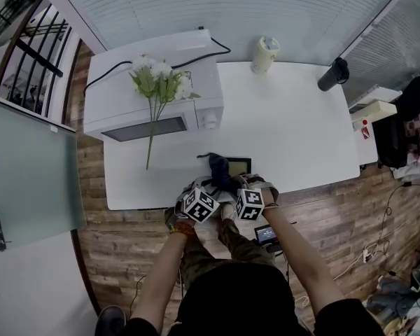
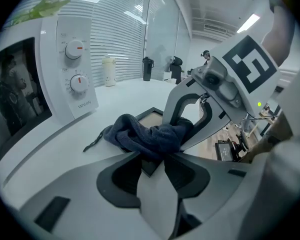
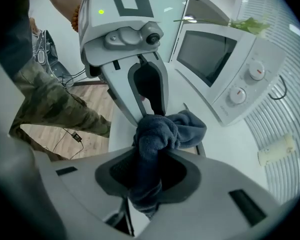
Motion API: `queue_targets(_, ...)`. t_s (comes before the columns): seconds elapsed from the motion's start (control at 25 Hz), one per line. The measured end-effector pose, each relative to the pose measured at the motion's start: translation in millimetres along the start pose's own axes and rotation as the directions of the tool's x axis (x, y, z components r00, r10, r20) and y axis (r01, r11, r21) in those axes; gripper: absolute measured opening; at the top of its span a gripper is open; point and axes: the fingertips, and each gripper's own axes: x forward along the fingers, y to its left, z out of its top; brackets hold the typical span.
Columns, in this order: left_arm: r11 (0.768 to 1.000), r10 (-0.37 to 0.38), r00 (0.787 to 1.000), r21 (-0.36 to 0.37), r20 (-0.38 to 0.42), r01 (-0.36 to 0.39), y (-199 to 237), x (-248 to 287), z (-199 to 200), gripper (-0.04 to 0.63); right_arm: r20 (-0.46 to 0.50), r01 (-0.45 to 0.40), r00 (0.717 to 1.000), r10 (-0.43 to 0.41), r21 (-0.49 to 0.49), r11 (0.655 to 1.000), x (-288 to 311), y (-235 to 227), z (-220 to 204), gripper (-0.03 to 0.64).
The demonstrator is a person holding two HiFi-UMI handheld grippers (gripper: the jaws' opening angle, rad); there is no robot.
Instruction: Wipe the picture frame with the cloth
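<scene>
A dark blue cloth [image 1: 217, 165] lies bunched on the near corner of a black picture frame [image 1: 239, 165], which lies flat by the white table's [image 1: 301, 131] front edge. In the right gripper view the cloth [image 3: 162, 134] runs down between my right gripper's [image 3: 149, 166] jaws, which are shut on it. My left gripper [image 2: 154, 160] points steeply down at the frame's near corner [image 2: 146, 165], and its jaws close on that corner. Both grippers stand side by side, the left gripper [image 1: 208, 186] beside the right gripper [image 1: 232, 182], their tips almost touching under the cloth [image 2: 145, 136].
A white microwave [image 1: 154, 96] with white flowers [image 1: 157, 79] on top stands at the back left, close to the frame. A cream jug [image 1: 266, 54] and a black flask [image 1: 334, 73] stand at the far edge. Wooden floor lies past the front edge.
</scene>
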Motion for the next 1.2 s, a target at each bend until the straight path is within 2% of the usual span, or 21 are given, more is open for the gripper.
queue_targets(0.08, 1.0, 0.003, 1.0, -0.01, -0.004, -0.003, 2, 0, -1, 0.144, 0.04, 0.008, 0.999, -0.01, 0.035, 0.999, 1, -1, 2, 0.087)
queue_targets(0.2, 0.999, 0.0, 1.0, -0.034, -0.008, 0.0, 2, 0, 0, 0.144, 0.184, -0.045, 0.983, 0.004, 0.22, 0.974, -12, -7, 5, 0.087)
queue_targets(0.28, 0.999, 0.0, 1.0, -0.033, -0.016, 0.0, 0, 1, 0, 0.147, 0.271, -0.054, 0.962, -0.036, 0.316, 0.947, -30, -16, 3, 0.087)
queue_targets(0.32, 1.0, 0.001, 1.0, -0.028, -0.022, -0.001, 0, 1, 0, 0.153, 0.285, -0.029, 0.956, -0.074, 0.341, 0.94, -40, -22, -1, 0.087)
queue_targets(0.36, 1.0, 0.002, 1.0, -0.026, -0.026, -0.003, 0, 1, 0, 0.158, 0.275, 0.01, 0.954, -0.115, 0.356, 0.934, -48, -29, -8, 0.087)
queue_targets(0.44, 1.0, 0.005, 1.0, -0.026, -0.029, -0.005, 0, 1, 1, 0.158, 0.197, 0.099, 0.963, -0.184, 0.374, 0.922, -59, -41, -30, 0.087)
queue_targets(0.52, 1.0, 0.006, 0.999, -0.027, -0.032, -0.007, 0, 1, 1, 0.158, 0.09, 0.142, 0.978, -0.186, 0.361, 0.922, -53, -42, -54, 0.087)
queue_targets(0.6, 1.0, 0.009, 0.999, -0.028, -0.038, -0.01, 1, 1, 0, 0.158, 0.054, 0.123, 0.987, -0.152, 0.356, 0.926, -40, -38, -60, 0.078)
queue_targets(0.84, 0.999, 0.02, 0.999, -0.029, -0.044, -0.022, 2, 2, 2, 0.156, 0.142, 0.03, 0.986, -0.087, 0.36, 0.933, -9, -40, -3, 0.074)
queue_targets(1.04, 0.999, 0.02, 0.999, -0.029, -0.05, -0.022, 1, 3, 1, 0.152, 0.146, -0.035, 0.989, -0.016, 0.34, 0.94, 5, -41, 25, 0.074)
queue_targets(1.12, 0.999, 0.017, 0.998, -0.029, -0.053, -0.019, 1, 3, 1, 0.152, 0.176, -0.042, 0.984, -0.028, 0.383, 0.923, -3, -43, 21, 0.075)
queue_targets(1.2, 1.0, 0.014, 0.998, -0.028, -0.055, -0.015, 0, 3, 0, 0.152, 0.204, 0.008, 0.973, -0.109, 0.443, 0.897, -21, -54, 11, 0.075)
